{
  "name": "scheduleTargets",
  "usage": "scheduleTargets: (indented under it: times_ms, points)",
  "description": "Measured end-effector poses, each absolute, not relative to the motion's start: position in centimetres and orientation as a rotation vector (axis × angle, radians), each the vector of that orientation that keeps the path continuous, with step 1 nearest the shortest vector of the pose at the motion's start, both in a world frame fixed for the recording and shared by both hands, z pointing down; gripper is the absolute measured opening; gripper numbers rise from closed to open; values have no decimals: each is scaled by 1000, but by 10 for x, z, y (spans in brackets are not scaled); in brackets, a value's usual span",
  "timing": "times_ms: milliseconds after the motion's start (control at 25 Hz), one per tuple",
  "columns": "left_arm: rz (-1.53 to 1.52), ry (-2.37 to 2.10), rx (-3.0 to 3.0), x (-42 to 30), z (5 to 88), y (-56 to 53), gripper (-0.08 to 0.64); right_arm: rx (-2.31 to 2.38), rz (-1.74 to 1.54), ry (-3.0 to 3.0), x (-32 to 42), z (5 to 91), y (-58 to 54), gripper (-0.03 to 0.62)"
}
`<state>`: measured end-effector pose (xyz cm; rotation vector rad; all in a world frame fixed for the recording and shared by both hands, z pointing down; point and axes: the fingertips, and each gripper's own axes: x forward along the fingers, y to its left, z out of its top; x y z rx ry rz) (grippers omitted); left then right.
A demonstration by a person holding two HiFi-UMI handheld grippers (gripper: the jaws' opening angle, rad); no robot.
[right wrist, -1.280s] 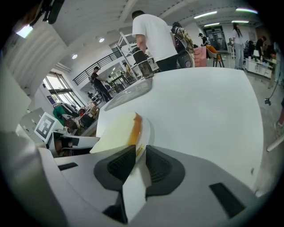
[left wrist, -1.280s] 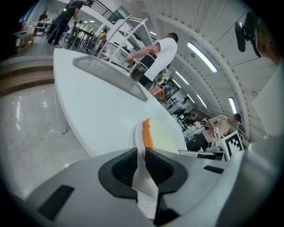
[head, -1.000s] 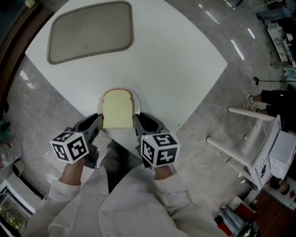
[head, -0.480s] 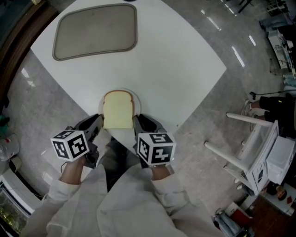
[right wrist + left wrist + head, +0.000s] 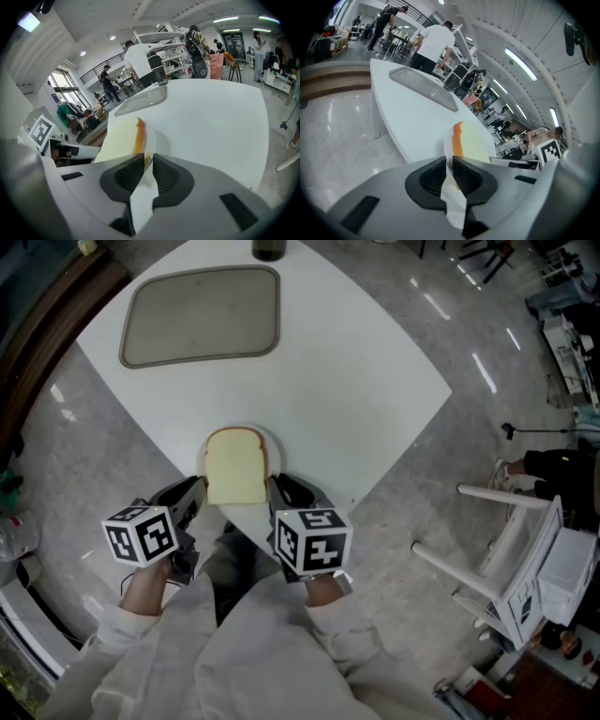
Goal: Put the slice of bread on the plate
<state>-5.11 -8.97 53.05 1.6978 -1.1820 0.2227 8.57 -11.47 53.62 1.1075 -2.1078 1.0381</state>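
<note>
A slice of bread (image 5: 234, 466) with a brown crust lies flat on a small white plate (image 5: 275, 454) at the near corner of the white table (image 5: 375, 371). My left gripper (image 5: 199, 487) is shut on the plate's left rim and my right gripper (image 5: 274, 486) on its right rim. In the left gripper view the plate (image 5: 449, 143) runs between the closed jaws of the left gripper (image 5: 449, 165), with the bread (image 5: 472, 141) just beyond. In the right gripper view the right gripper (image 5: 147, 165) pinches the plate (image 5: 153, 138), and the bread (image 5: 119, 136) lies to the left.
A grey tray (image 5: 202, 315) lies at the far left of the table, with a dark container (image 5: 268, 247) behind it. A white chair (image 5: 511, 549) stands on the floor to the right. Several people stand among shelves in the background (image 5: 433, 40).
The head view has drifted, which brings the dark container into sight. Both grippers keep their hold on the plate, which sits slightly nearer the tray.
</note>
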Motion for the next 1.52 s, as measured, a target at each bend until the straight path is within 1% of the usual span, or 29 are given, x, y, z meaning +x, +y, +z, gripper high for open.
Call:
scheduleTargets:
  times_ms: [440,880,1520]
  points:
    - [177,-1239,1676,-50,516,-91,48,1038,1029,-2167,86,521,-124,64]
    - [150,-1239,1698,-56,509,-111,48,1093,1039,-2189,81,511,-145,63]
    - [196,-1166,1755,-140,500,-209,49,1218,1106,-2181,-2,499,-233,60]
